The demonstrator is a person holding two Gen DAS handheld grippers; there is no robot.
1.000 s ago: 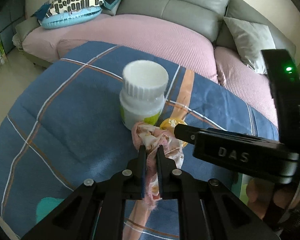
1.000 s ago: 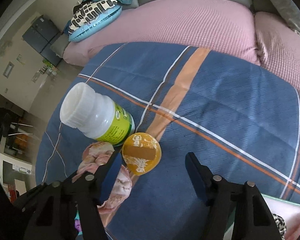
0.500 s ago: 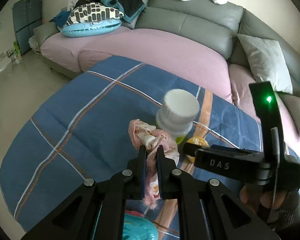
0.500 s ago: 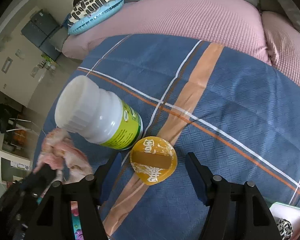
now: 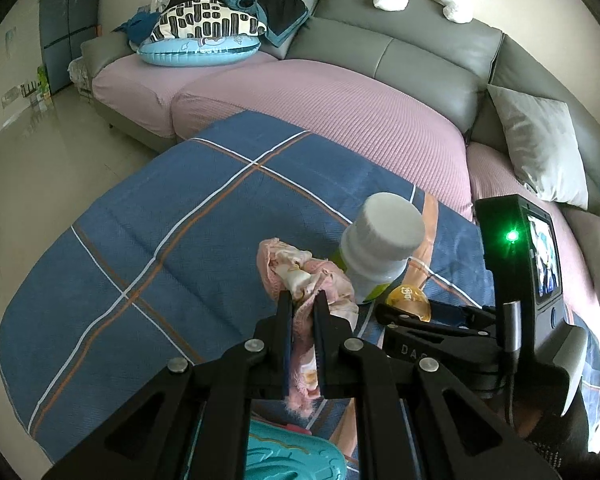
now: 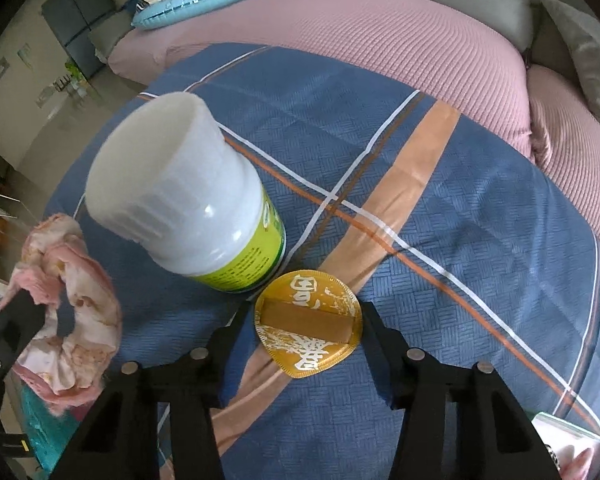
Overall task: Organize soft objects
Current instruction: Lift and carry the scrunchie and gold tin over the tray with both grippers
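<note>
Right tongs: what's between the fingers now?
The round gold foil packet lies between the closing right tongs, beside the white bottle; right wrist view shows it.

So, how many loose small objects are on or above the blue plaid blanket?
3. The pink scrunchie is held in the left tool, lifted. The white bottle stands on the blanket. The yellow round packet lies between the right tool's fingers. More may be hidden.

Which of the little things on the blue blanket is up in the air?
The pink scrunchie, pinched in the left gripper. The white bottle and gold packet sit on the blanket.
</note>
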